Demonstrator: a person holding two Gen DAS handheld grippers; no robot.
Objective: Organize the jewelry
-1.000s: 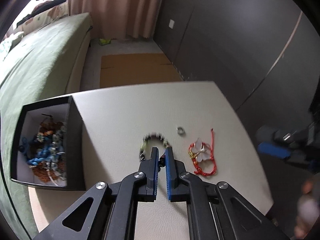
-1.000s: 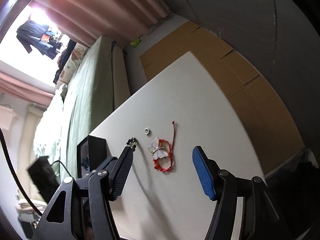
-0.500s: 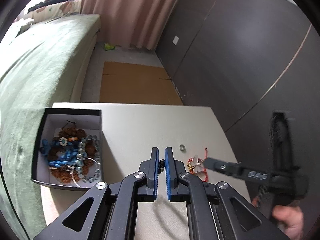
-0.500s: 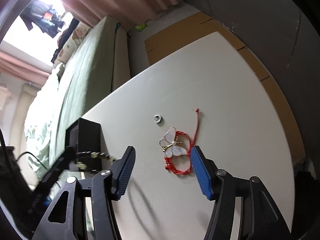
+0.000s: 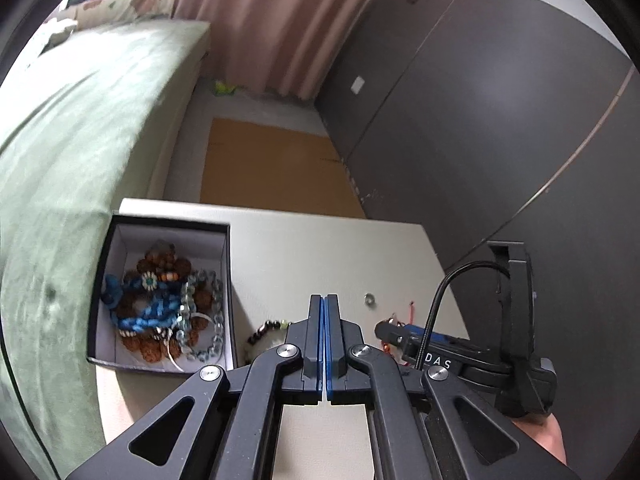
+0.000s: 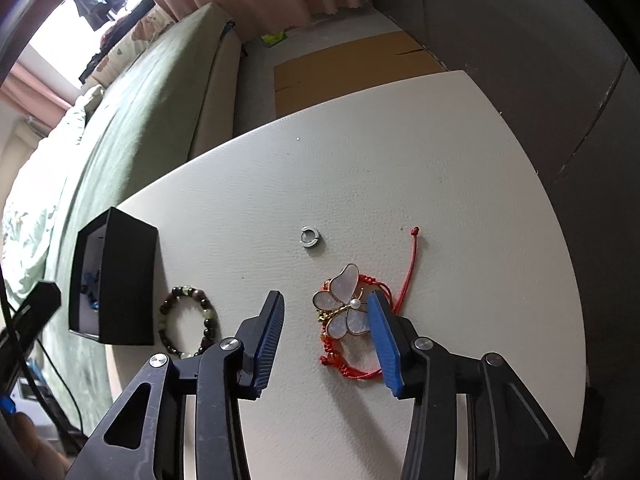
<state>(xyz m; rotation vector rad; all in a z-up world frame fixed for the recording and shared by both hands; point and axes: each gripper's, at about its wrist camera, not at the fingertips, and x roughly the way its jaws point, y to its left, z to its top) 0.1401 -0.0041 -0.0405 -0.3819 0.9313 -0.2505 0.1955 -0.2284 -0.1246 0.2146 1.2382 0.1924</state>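
Note:
My right gripper (image 6: 326, 300) points down at the white table (image 6: 400, 140) and its jaws are closing. A pearly butterfly charm (image 6: 344, 308) on a red cord bracelet (image 6: 408, 276) lies between them; the right pad is at its wing, the left pad stands clear. A small silver ring (image 6: 310, 237) lies just beyond. A dark bead bracelet (image 6: 188, 322) rests flat beside the black box (image 6: 112, 276). My left gripper (image 5: 324, 300) is shut on nothing, above the bead bracelet (image 5: 268, 328), which it partly hides. The box (image 5: 224, 280) holds several bracelets.
A green bed (image 5: 80, 140) runs along the table's left side. Brown cardboard (image 5: 272, 168) lies on the floor beyond the table, and dark cabinet doors (image 5: 480, 120) stand to the right. A person's hand (image 5: 540, 436) holds the right gripper (image 5: 400, 336).
The bead bracelet now lies nearer the box, and my left gripper has shut fully and drawn back. My right gripper came down over the butterfly bracelet with narrowing jaws.

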